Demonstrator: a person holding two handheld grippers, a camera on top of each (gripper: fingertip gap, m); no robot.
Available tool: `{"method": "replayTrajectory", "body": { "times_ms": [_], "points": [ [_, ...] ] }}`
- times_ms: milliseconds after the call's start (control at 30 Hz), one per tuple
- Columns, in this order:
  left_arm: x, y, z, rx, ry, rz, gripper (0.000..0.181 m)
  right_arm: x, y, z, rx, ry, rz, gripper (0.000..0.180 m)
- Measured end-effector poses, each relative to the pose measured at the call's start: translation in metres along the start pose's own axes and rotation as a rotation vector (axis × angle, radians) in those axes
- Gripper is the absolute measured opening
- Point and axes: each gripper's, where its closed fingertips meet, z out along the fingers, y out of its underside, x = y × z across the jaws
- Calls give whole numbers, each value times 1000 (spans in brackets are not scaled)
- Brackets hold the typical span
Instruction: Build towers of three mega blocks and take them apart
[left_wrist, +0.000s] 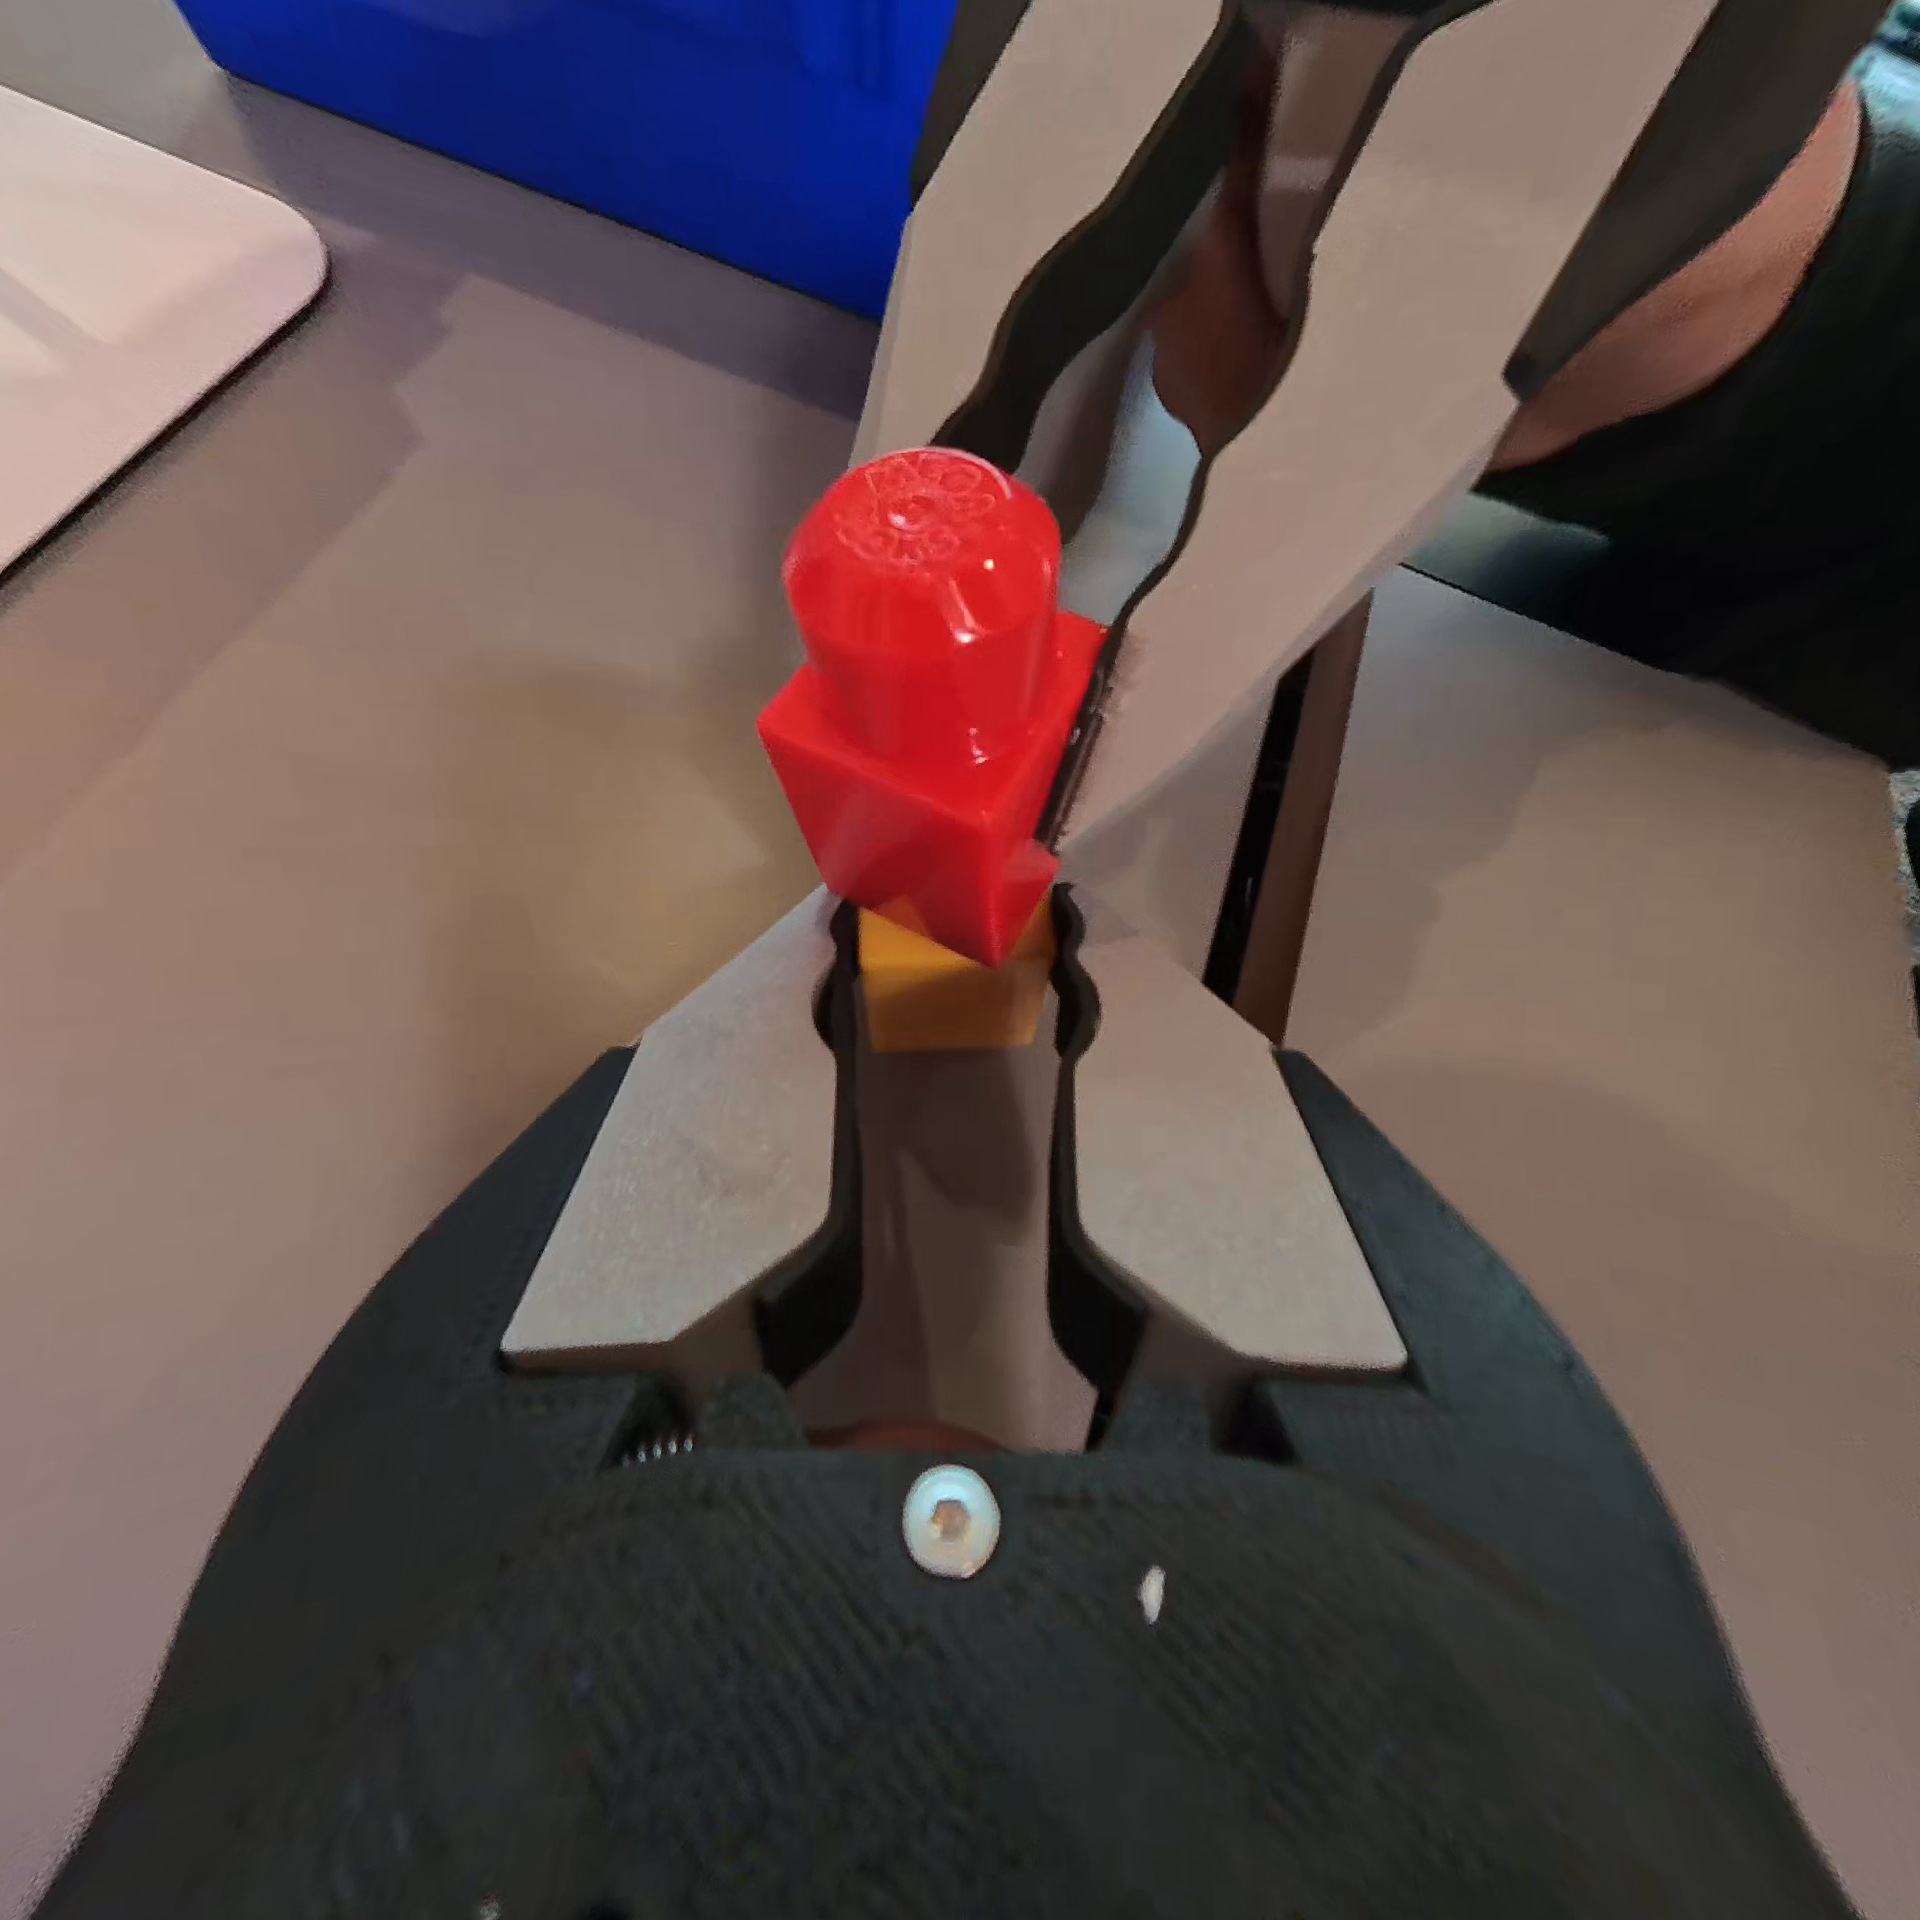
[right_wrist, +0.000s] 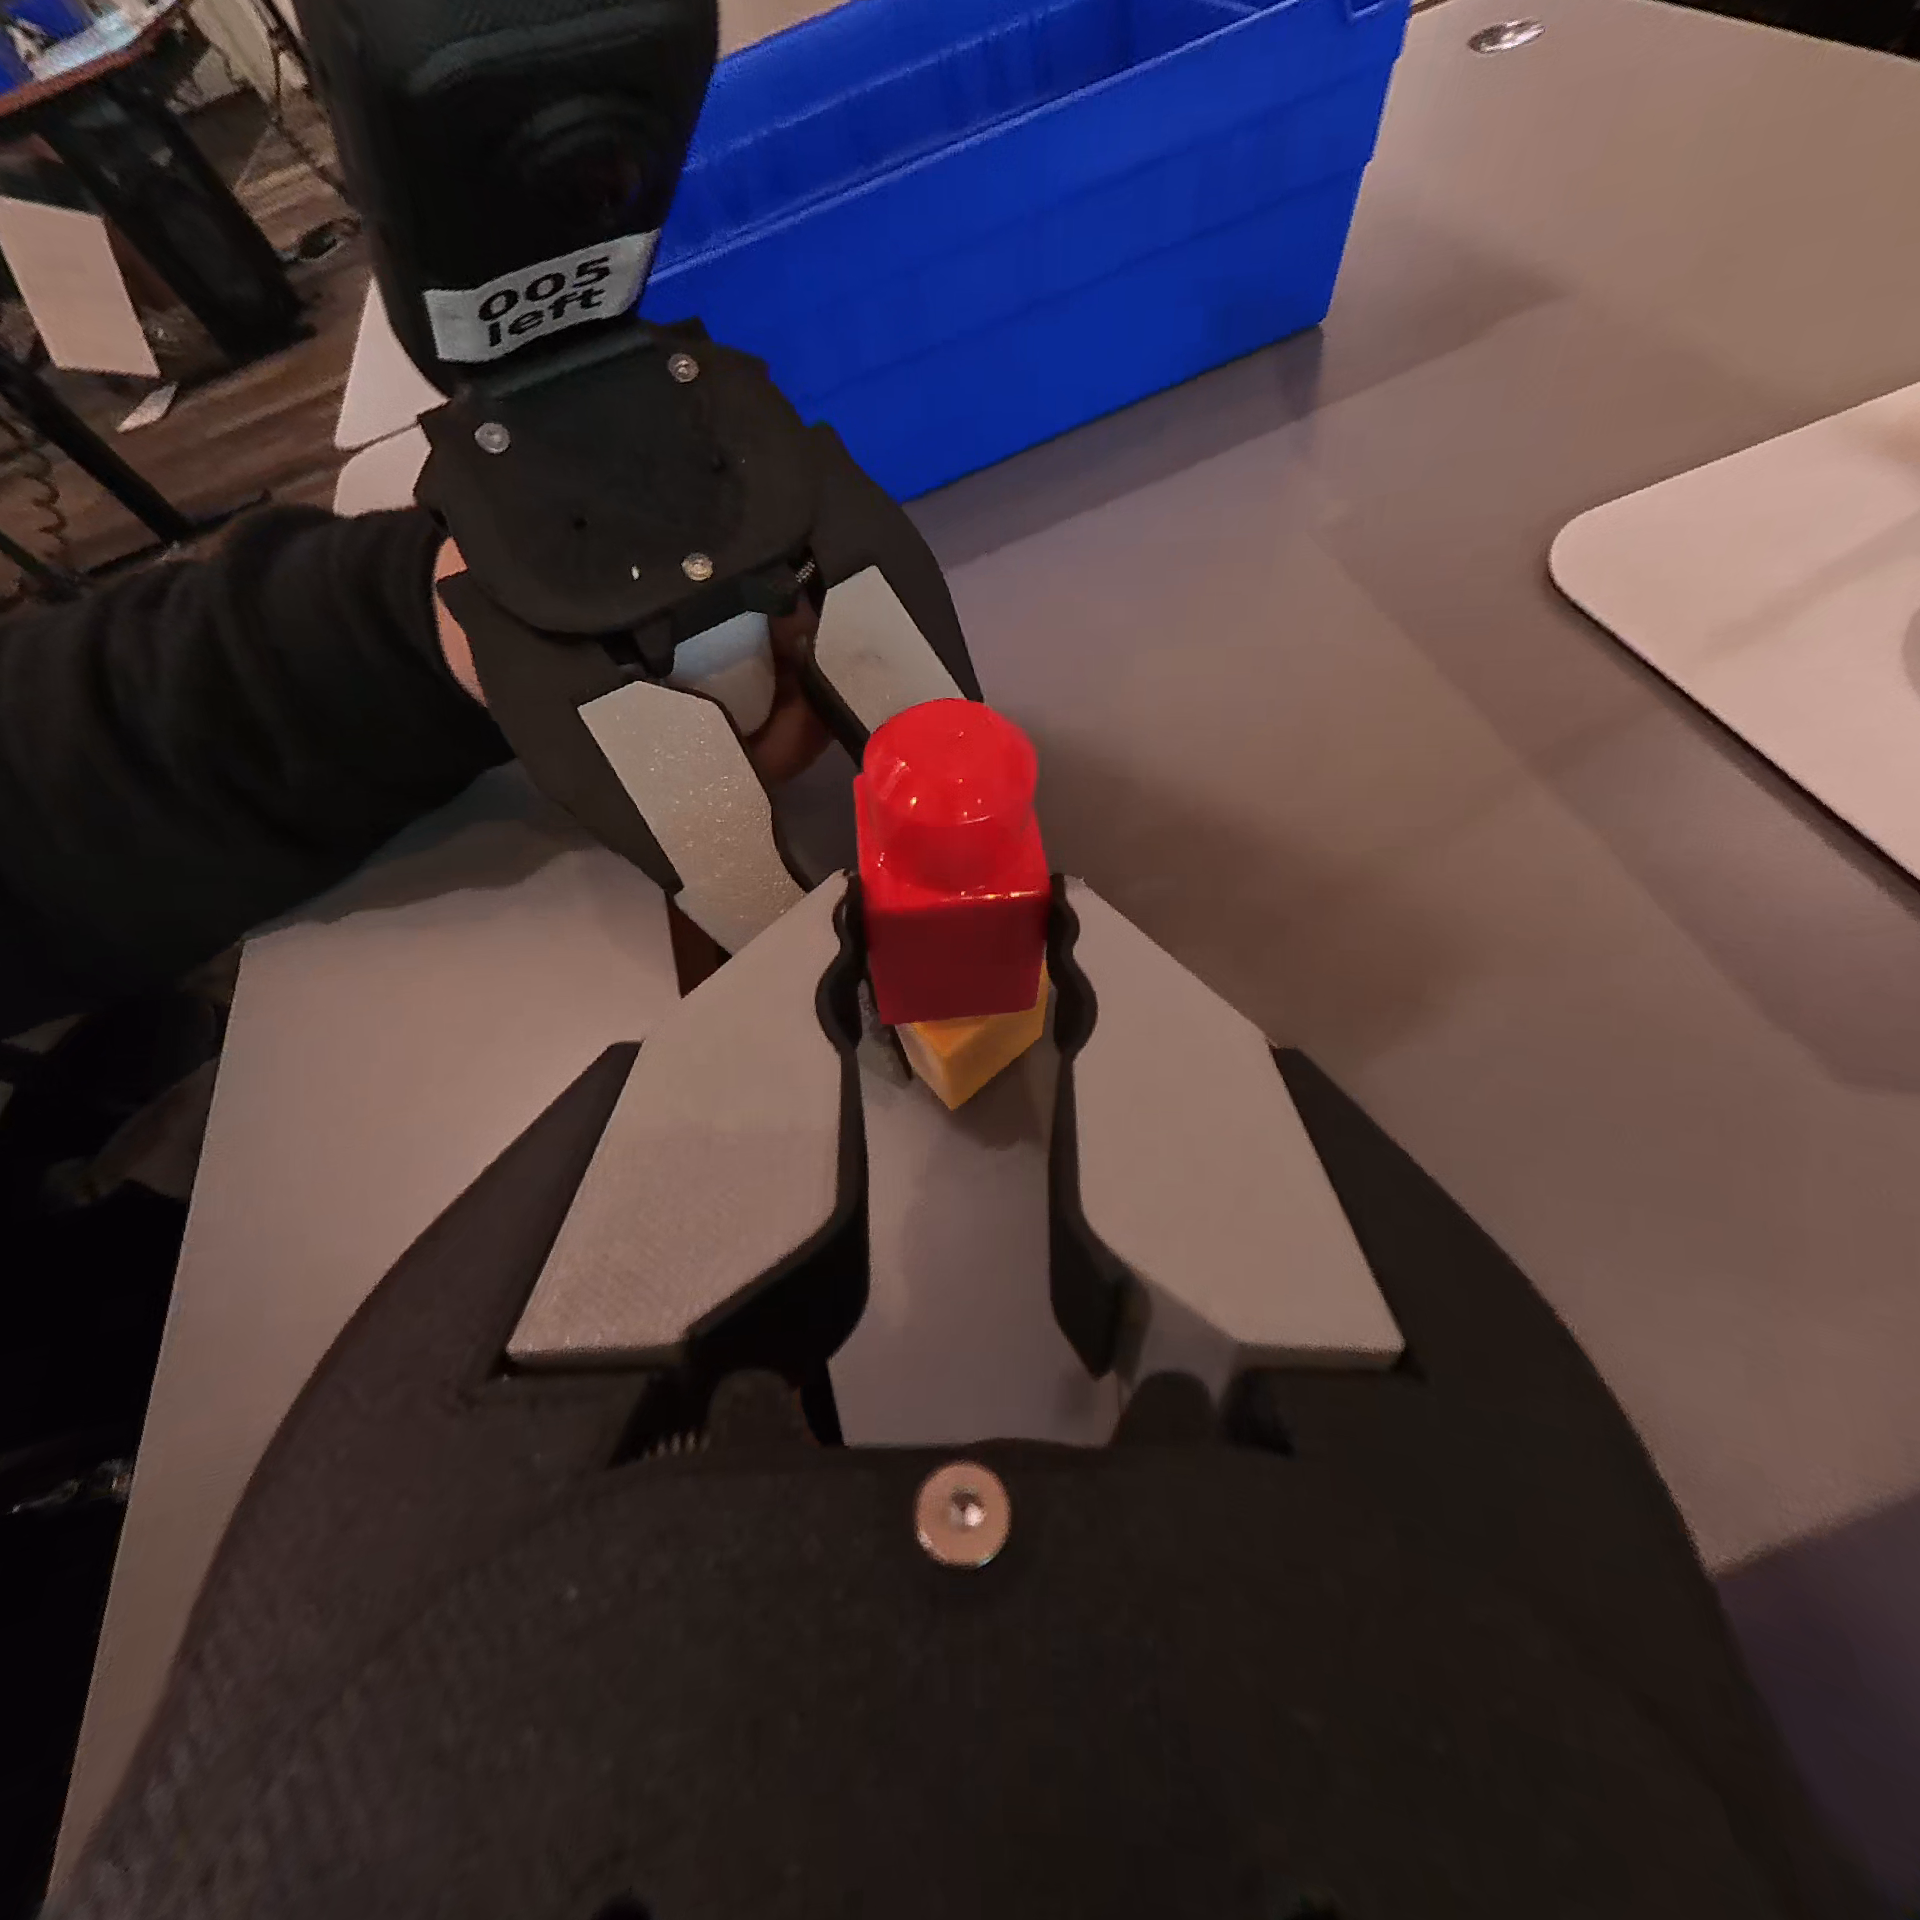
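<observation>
A red mega block (left_wrist: 914, 707) sits tilted on top of a yellow block (left_wrist: 951, 992) above the grey table. My left gripper (left_wrist: 951, 920) is shut on the yellow block. The right gripper's fingers (left_wrist: 1299, 520) come down from the upper right and clamp the red block's sides. In the right wrist view, my right gripper (right_wrist: 954, 904) is shut on the red block (right_wrist: 951, 935), with the yellow block (right_wrist: 971, 1055) just under it. The left gripper's fingers (right_wrist: 707, 810) reach in from the upper left, their tips hidden behind my own finger.
A blue plastic bin (right_wrist: 1039, 229) stands at the back of the table and also shows in the left wrist view (left_wrist: 623, 125). A pale rounded mat (right_wrist: 1766, 603) lies to the right. A person's dark sleeve (right_wrist: 208, 727) is at the left, by the table edge. Left tips to right tips: about 5 cm.
</observation>
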Motion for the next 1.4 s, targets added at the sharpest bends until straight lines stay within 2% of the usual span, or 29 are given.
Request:
{"method": "replayTrajectory", "body": {
  "times_ms": [133, 200, 400, 533, 633, 767, 900, 1167, 1400],
  "points": [
    [-15, -11, -5, 61, -104, -56, 34, 13, -5, -2, 32, 95, 37, 32],
    [-13, -12, -5, 50, -111, -46, 35, 10, -6, -3, 36, 67, 40, 32],
    [29, -37, -28, 215, 238, -129, 34, -24, -31, -22, 161, -152, 23, 32],
    [45, -42, -37, 249, 351, -143, 34, -36, -37, -28, 189, -246, 47, 32],
    [41, -36, -32, 222, 342, -152, 34, -32, -30, -23, 153, -226, 60, 32],
    [23, -27, -20, 178, 203, -113, 34, -19, -21, -16, 106, -148, 70, 32],
    [22, -32, -19, 173, 133, -91, 34, -18, -24, -20, 123, -146, 76, 32],
    [22, -38, -22, 231, 171, -125, 34, -16, -28, -22, 155, -173, 114, 32],
    [14, -26, -15, 179, 103, -70, 39, -8, -20, -15, 128, -131, 109, 32]
  ]
}}
